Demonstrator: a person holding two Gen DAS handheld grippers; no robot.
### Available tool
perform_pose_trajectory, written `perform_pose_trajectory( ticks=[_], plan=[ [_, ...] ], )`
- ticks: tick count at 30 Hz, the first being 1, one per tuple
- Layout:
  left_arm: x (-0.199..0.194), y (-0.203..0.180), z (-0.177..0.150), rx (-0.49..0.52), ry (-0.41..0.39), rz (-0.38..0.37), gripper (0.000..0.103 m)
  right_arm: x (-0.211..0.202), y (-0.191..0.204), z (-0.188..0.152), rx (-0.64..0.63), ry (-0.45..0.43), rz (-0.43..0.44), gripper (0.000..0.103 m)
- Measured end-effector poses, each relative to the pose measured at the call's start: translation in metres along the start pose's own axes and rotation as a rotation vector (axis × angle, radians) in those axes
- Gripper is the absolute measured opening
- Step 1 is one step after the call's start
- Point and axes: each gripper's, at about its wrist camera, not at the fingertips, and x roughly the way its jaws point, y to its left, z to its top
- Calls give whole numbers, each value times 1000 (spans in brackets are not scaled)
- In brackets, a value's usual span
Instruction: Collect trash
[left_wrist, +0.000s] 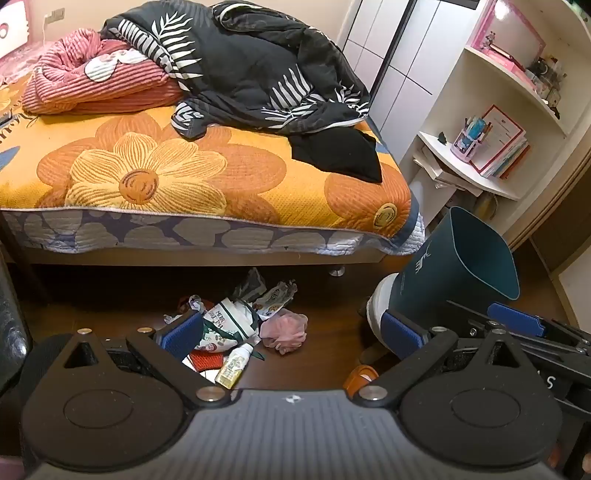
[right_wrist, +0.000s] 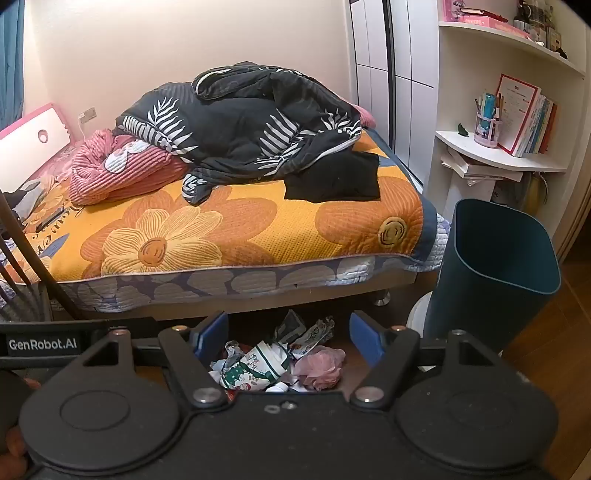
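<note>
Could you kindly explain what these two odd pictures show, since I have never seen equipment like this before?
There is no robot here: a person carries a hand-held claw in each hand, each with a wide-angle camera looking along its two blue-padded fingers. One picture comes from the left claw, the other from the right claw. Both stand open and hold nothing. Ahead, on the wooden floor by the bed, lies a pile of trash: crumpled wrappers, a pink wad and a small yellow bottle. The dark teal bin meant to receive it stands to the right.
</note>
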Motion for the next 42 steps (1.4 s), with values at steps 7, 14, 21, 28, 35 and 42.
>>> perform_pose_trajectory(
  ticks=[7, 14, 21, 28, 35, 42],
  plan=[
    [0, 1, 0, -10, 3, -9, 103, 0, 1, -1, -1, -1, 0, 73],
    [-5, 2, 3, -5, 2, -11, 103, -1, 1, -1, 1, -7, 2, 73],
    [-4, 0, -1, -2, -3, -7, 103, -1, 1, -1, -1, -9, 4, 73],
    [-4, 1, -1, -2, -2, -9, 103, -1, 1, 0, -2, -9, 3, 73],
    [-1, 4, 0, -4, 2, -8, 103, -6, 1, 4, -1, 0, 4, 73],
    [0, 6, -1, -14, 22, -6, 103, 3, 0, 2, 1, 25, 5, 73]
  ],
)
